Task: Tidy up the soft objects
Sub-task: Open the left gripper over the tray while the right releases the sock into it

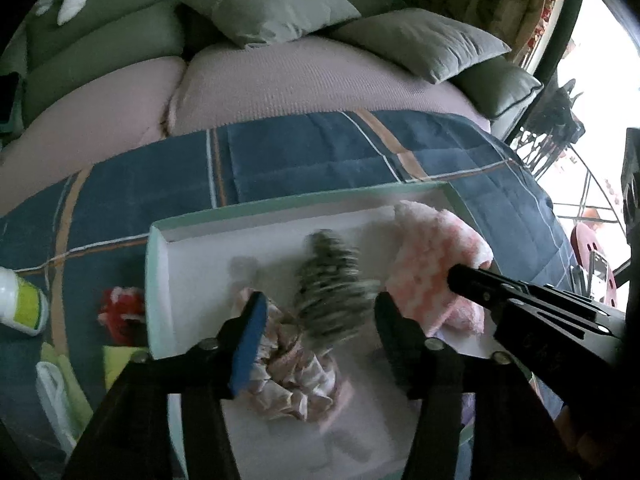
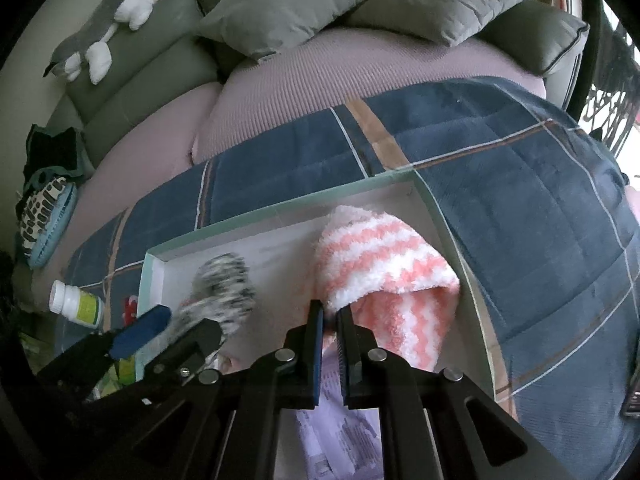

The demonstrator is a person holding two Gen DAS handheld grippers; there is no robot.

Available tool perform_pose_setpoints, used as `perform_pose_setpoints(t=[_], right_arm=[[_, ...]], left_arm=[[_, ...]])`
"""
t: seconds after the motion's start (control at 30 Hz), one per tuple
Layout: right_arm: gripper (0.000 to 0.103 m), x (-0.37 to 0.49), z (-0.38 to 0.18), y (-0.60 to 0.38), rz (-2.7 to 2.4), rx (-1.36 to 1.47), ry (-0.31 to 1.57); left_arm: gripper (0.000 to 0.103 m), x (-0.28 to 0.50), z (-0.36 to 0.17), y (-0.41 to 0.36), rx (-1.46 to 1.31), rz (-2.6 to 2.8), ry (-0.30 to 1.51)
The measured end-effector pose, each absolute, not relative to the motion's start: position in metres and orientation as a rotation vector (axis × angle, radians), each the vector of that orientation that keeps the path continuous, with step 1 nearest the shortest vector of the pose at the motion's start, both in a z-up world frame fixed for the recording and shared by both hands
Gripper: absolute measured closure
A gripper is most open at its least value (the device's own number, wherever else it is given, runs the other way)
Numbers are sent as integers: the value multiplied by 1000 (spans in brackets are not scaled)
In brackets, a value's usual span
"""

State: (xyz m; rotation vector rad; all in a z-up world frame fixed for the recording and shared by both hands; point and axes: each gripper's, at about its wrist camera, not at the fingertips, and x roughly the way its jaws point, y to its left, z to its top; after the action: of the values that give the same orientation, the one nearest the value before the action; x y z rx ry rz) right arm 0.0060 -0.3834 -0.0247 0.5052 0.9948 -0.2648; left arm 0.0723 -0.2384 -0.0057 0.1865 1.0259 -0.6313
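A white box with a mint-green rim (image 1: 280,200) (image 2: 280,208) lies on a blue plaid blanket. In it are a pink-and-white striped fuzzy sock (image 1: 432,256) (image 2: 384,268), a grey-and-white fuzzy sock (image 1: 332,280) (image 2: 224,280), blurred, and a pink crinkled scrunchie (image 1: 296,376). My left gripper (image 1: 320,312) is open, its jaws to either side of the grey sock and above the scrunchie; it also shows in the right wrist view (image 2: 176,328). My right gripper (image 2: 330,316) is nearly shut with a narrow gap, at the near edge of the pink sock, which touches the right finger; it also shows in the left wrist view (image 1: 460,276).
A red-and-white soft item (image 1: 120,312) and a white bottle with a yellow-green label (image 1: 20,300) (image 2: 76,304) lie left of the box. Grey cushions (image 1: 268,4) (image 2: 280,4) and a grey-and-white plush toy (image 2: 100,20) are on the sofa behind. A printed paper (image 2: 340,440) lies near.
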Motion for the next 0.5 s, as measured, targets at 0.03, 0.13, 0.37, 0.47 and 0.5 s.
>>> perform_pose_setpoints(t=[0.03,0.13,0.37,0.47,0.5], right_arm=[[93,5,-22,-383,-265,503,992],[92,4,-16,-382,-264,493,980],[89,5,-10,-374,-249,471,970],[89,8,-15,-368,-240,461,987],[89,8,-16,-367,-239,458,990]], left_arm=[[38,73,-2,-235,182,-625,1020],[37,75,7,-225,171,-599,1001],[31,86,19,-191,128,-487,974],[31,94,15,-172,104,-425,987],[31,97,13,-167,97,-409,993]])
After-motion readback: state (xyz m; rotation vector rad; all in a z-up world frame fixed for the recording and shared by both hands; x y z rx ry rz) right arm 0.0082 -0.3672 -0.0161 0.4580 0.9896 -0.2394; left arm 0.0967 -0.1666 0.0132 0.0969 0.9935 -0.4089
